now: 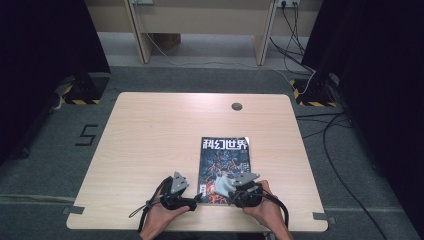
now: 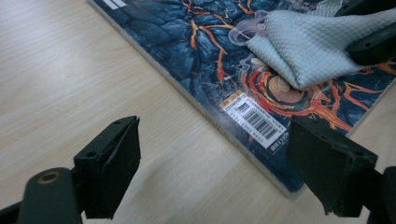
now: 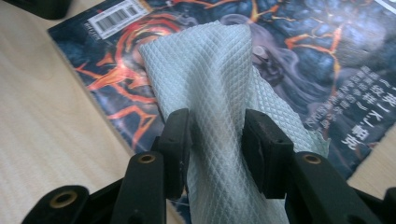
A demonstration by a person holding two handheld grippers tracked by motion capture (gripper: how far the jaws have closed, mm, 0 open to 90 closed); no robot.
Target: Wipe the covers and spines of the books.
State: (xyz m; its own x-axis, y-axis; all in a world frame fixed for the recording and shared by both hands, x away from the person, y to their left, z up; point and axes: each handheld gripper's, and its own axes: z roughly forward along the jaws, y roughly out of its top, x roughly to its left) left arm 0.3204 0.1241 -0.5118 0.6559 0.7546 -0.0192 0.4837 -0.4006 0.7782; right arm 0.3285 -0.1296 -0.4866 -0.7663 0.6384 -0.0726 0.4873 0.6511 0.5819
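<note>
Two forearms enter from the table's near edge, each hand holding a black two-jaw gripper over the pale wooden table. At left, the left gripper rests low beside the spine corner of a glossy magazine with a dark blue and orange lava-patterned cover; its jaws stand spread wide with nothing between them, straddling the bare tabletop and the magazine's barcode corner. To the right, the right gripper pinches a pale grey waffle-weave cleaning cloth, the jaws pressed against a bunched fold while the free end drapes onto the cover's lower part. The magazine lies flat near the front of the table, right of centre, its title end pointing away from the person.

The work in hand appears to be wiping the cover. It would likely go best if the left gripper pressed down on the near corner to keep the magazine from sliding, while the cloth is drawn flat across the cover with light, even pressure.
</note>
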